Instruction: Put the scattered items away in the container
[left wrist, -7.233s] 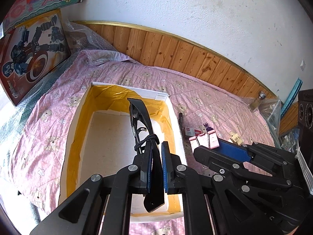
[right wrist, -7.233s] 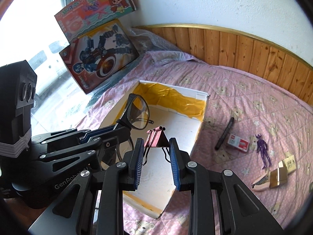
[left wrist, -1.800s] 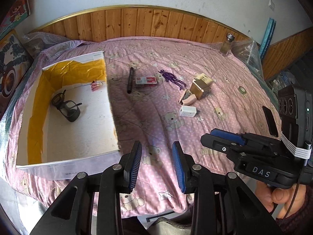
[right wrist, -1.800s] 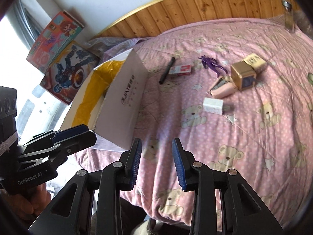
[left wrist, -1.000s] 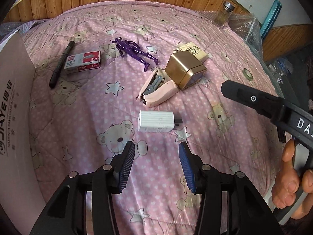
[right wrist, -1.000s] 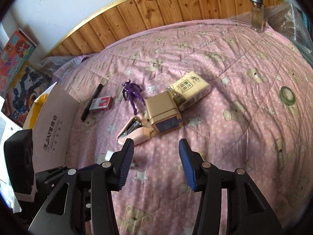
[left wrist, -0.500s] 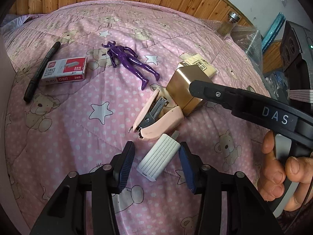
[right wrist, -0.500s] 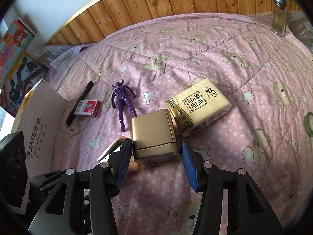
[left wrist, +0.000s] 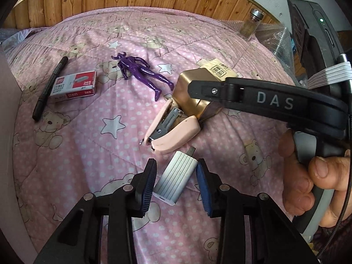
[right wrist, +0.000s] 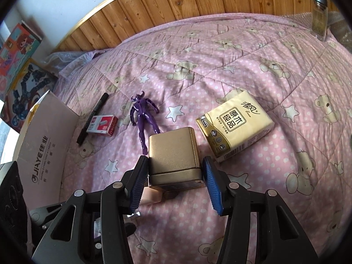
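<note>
white charger [left wrist: 176, 177] lies on the pink quilt [left wrist: 88, 154] between the left gripper's [left wrist: 176, 183] wide-open fingers, long axis running away up-right, prongs far. right gripper [right wrist: 173, 181], also open, straddles one gold tin [right wrist: 173, 151] untouched.

Charger [left wrist: 176, 177] btwn left gripper [left wrist: 177, 179] fingers; stapler [left wrist: 170, 127] behind it, tin [right wrist: 173, 154] behind that (touching).

A bed under a pink bear-print quilt [right wrist: 231, 50] carries a black marker [right wrist: 93, 117], staple box [right wrist: 102, 125], purple figurine [right wrist: 144, 117], gold tin [right wrist: 173, 151], tissue pack [right wrist: 234, 124], pink stapler [left wrist: 169, 129] and white charger [left wrist: 176, 179]; a glass jar [right wrist: 319, 15] stands at the far edge.
</note>
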The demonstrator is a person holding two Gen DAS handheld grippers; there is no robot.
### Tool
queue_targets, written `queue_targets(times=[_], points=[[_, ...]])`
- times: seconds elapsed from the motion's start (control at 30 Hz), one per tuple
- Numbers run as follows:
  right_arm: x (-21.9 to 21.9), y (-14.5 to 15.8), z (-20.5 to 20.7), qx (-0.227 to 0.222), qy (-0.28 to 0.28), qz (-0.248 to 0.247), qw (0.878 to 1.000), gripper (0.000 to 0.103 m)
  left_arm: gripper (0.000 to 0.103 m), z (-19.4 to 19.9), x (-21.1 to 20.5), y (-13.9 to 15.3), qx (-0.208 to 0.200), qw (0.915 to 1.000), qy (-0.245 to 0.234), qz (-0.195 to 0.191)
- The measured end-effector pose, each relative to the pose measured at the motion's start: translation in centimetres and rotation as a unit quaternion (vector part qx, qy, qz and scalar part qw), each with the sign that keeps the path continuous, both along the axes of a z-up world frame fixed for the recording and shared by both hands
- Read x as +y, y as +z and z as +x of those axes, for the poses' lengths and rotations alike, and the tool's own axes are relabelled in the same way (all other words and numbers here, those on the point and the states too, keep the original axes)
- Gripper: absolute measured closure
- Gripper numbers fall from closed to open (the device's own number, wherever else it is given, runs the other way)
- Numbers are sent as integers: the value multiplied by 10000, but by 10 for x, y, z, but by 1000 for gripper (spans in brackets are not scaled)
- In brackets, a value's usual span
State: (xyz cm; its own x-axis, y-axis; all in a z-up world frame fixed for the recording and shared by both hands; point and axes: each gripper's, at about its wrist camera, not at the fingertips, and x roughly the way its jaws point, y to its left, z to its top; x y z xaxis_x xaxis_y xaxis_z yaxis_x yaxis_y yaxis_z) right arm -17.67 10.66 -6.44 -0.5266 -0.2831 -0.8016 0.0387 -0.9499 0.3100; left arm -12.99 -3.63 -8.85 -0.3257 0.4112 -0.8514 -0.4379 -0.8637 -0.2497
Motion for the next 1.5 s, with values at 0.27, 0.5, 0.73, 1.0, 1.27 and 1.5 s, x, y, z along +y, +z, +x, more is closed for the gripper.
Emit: queue_targets(times=[0.27,0.5,0.73,1.0,1.27,1.5], points=[[15,17,34,40,-284,-26,9996,50,65,0,-14,10,64,9987,256,-430],[13,19,64,-35,-369,-45,9993,50,65,7,-27,21,120,9975,428,-556],[-2,26,91,14,-296,-18,9996,50,65,26,-39,37,251,9969,558,-485],[-22,35,115,62,-186,-4,9998,50,65,43,-58,63,482,9954,708,-422],[-44,41,131,86,-32,22,10000,50,65,54,-76,82,640,9938,844,-329],[-66,46,143,120,158,74,9998,50,65,64,-91,94,734,9927,932,-209]])
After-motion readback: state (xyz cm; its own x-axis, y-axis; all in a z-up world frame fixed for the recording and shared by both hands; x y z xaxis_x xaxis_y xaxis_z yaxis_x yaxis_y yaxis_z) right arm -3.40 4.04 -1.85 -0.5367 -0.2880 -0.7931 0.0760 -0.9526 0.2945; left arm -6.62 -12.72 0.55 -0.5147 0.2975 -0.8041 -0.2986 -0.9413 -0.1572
